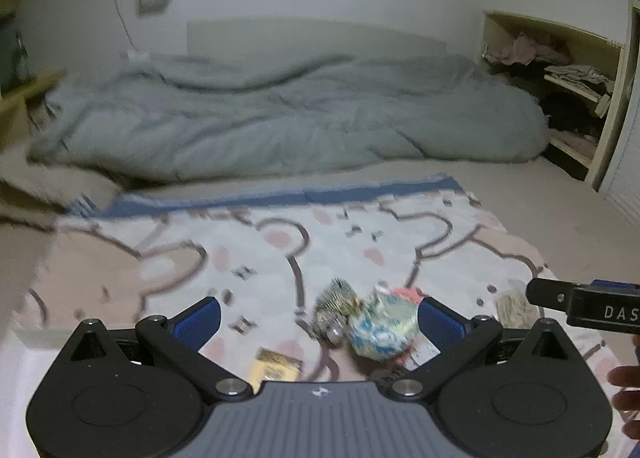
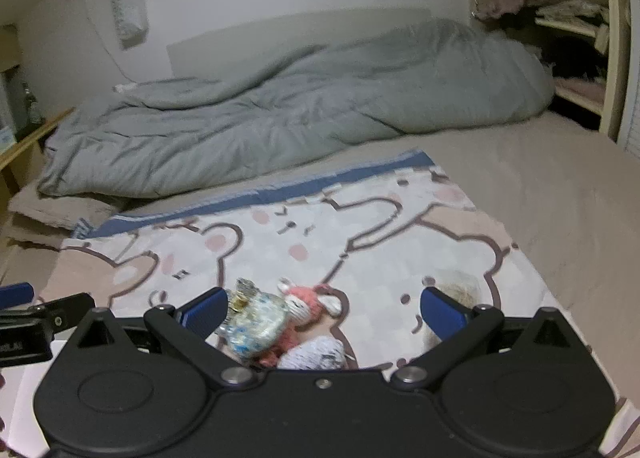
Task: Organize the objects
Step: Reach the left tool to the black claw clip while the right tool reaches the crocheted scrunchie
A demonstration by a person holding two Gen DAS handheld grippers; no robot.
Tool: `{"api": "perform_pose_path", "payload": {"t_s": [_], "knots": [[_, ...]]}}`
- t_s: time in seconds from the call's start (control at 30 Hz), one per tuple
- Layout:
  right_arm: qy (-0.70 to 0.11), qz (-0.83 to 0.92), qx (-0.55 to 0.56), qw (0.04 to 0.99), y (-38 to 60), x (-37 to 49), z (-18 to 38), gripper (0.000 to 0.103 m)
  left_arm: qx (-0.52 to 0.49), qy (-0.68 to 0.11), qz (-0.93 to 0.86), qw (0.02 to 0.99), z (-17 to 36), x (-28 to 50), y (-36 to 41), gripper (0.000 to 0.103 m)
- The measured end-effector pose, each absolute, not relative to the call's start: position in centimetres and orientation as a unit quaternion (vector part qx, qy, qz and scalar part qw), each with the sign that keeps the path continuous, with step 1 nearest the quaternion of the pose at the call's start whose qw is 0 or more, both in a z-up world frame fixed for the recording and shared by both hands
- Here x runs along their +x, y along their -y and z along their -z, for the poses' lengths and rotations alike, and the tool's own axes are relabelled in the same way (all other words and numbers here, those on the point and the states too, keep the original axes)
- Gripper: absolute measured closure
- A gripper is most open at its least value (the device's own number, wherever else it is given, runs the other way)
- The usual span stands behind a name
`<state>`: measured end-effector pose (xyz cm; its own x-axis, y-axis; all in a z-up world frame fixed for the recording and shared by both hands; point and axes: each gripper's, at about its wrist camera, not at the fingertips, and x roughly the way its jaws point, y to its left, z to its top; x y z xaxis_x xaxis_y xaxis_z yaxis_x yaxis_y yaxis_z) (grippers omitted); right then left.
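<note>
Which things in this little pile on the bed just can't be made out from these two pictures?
- Blue patterned bundle: left view, motion blur hides what it is.
- Yellow packet: left view, lower part behind the gripper body, print unreadable.
- Pink plush fox: right view, lower body behind the bundle.
- Pale fluffy thing: right view, blurred, partly behind a finger.

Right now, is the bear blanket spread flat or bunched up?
Spread flat. The bear blanket lies open on the bed, its blue edge straight, the bear print readable, small toys resting on it.

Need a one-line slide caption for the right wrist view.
Open right gripper above pink plush fox and shiny pouch on bear-print blanket.
</note>
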<state>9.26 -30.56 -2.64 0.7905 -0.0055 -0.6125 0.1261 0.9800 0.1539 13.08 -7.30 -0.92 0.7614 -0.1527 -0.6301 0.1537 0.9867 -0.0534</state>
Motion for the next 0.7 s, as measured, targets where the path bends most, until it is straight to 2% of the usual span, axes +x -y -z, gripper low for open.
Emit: {"api": "perform_pose_path", "payload": {"t_s": [0.4,0.57,0.63,0.7], "knots": [[-0.42,0.03,0.133,0.897,33.0,12.6,8.8,0.001,0.049,-0.385,0.126,0.913,7.1,16.8,8.8,0.0],[-0.451,0.016,0.102,0.887,33.2,13.5,10.9,0.013,0.104,-0.406,0.185,0.889,9.6,17.7,9.6,0.0],[-0.459,0.012,0.087,0.884,33.1,13.7,11.5,0.014,0.11,-0.417,0.211,0.877,10.2,18.0,9.8,0.002],[-0.468,-0.002,0.079,0.88,33.1,13.9,12.0,0.015,0.116,-0.425,0.238,0.866,10.5,18.1,10.1,0.01]]}}
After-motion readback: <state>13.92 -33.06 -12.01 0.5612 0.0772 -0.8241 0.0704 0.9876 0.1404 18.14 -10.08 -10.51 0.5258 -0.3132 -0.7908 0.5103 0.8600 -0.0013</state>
